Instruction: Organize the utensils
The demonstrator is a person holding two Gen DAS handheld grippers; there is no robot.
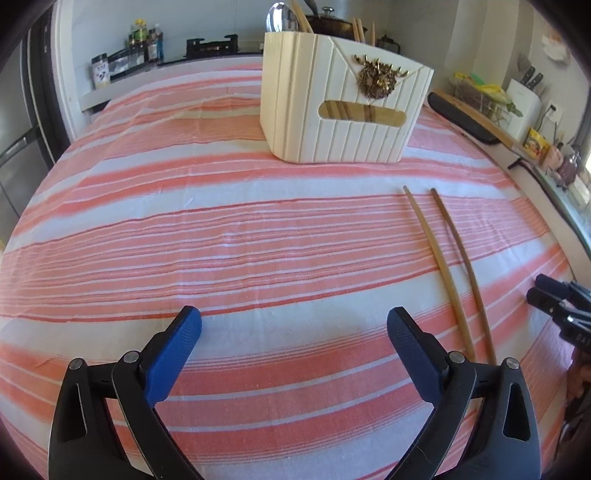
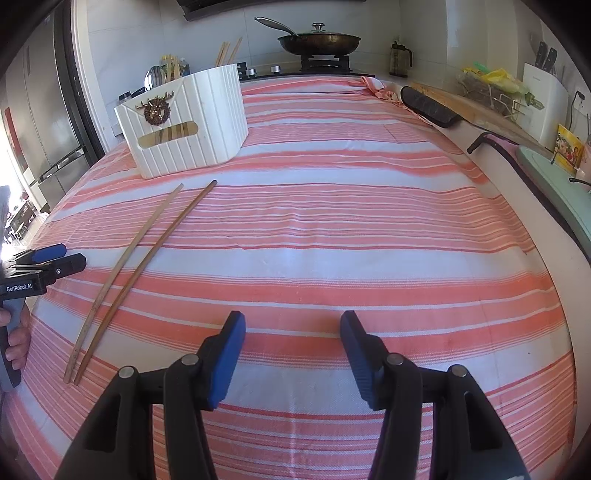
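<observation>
Wooden chopsticks (image 2: 129,273) lie flat on striped cloth (image 1: 258,236); both grippers (image 1: 293,332) (image 2: 293,334) gape wide.

bright daylight, sharp focus, fisheye-warped dark edges

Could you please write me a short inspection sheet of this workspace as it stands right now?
Surface: striped cloth in orange and white covers the table, a few creases.
Job's things: two chopsticks lie loose side by side on the cloth; white holder stands upright beyond them, holding a spoon and more chopsticks.
Clutter: nothing seen on the cloth.
Grippers: left gripper open, empty; right gripper open, empty; both above the cloth.
Cables: a black cable along the right counter edge.
Surroundings: lidded pan on the stove, knife block, bottles, fridge.
</observation>
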